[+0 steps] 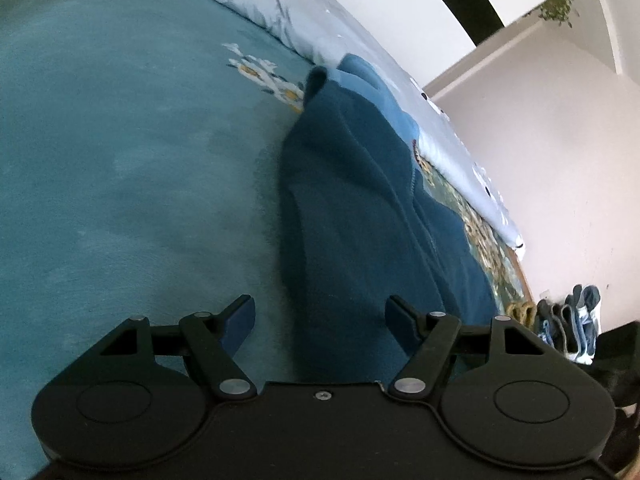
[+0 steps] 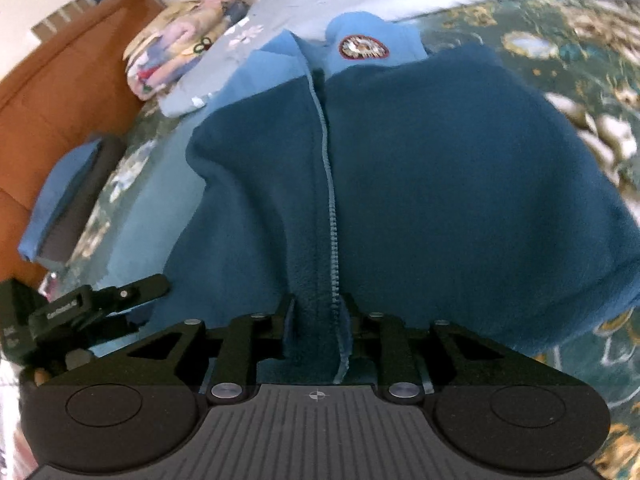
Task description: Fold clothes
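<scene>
A dark teal fleece jacket (image 2: 420,184) with a light blue yoke, a round chest badge (image 2: 363,47) and a centre zip (image 2: 331,200) lies on the bed. My right gripper (image 2: 320,312) is shut on the jacket's hem at the zip, the fabric bunched between its fingers. In the left wrist view the same jacket (image 1: 360,200) lies in a folded ridge. My left gripper (image 1: 320,314) is open, its fingers wide apart over the jacket's near edge with nothing pinched. The left gripper (image 2: 100,304) also shows at the lower left of the right wrist view.
The bed cover (image 1: 120,160) is teal with flower print. A pale blue quilt (image 1: 320,20) lies along the far side. A stack of folded clothes (image 2: 176,40) sits by an orange headboard (image 2: 60,80). Shoes (image 1: 576,320) stand on the floor by the wall.
</scene>
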A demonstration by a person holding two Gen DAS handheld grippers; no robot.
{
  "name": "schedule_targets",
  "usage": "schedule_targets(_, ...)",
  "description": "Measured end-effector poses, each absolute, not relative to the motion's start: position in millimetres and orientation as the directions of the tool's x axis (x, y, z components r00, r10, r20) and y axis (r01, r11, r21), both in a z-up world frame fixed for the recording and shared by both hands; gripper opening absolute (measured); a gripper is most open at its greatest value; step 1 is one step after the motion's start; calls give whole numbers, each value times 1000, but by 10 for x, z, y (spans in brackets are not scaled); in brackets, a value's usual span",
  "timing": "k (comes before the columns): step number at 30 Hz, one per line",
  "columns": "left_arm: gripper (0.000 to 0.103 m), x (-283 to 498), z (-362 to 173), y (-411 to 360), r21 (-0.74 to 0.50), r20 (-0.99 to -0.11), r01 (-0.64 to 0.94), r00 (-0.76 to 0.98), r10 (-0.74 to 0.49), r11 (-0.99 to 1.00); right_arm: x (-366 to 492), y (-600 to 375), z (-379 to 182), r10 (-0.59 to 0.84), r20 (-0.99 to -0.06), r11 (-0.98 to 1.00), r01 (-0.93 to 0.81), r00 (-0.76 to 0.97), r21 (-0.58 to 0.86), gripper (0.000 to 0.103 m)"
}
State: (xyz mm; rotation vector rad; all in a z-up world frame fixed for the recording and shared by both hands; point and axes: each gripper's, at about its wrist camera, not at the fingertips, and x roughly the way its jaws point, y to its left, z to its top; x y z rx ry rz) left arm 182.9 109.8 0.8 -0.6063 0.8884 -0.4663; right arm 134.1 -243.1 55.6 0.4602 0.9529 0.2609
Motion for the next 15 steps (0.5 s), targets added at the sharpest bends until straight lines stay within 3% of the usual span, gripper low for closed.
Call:
schedule_targets(6, 66, 1848, 29, 945, -624, -581, 146, 571, -580, 768, 1354, -2526, 704, 386, -711, 889, -31, 588, 458, 35)
schedule_targets(8, 58, 1852, 34, 912, -624, -576, 152, 574, -582, 767, 1357, -2520, 711, 388, -710, 890, -38, 588, 455, 38)
schedule_targets(10, 51, 1861, 16, 908, -649, -565, 137, 571, -595, 748, 1360, -2512, 716, 391, -709, 890, -45, 587, 453, 41)
schedule_targets(15, 49, 1938, -130, 1079, -789, -499, 37, 544, -674, 614, 1367, -2491, 726, 397, -708, 892, -63, 585, 448, 44)
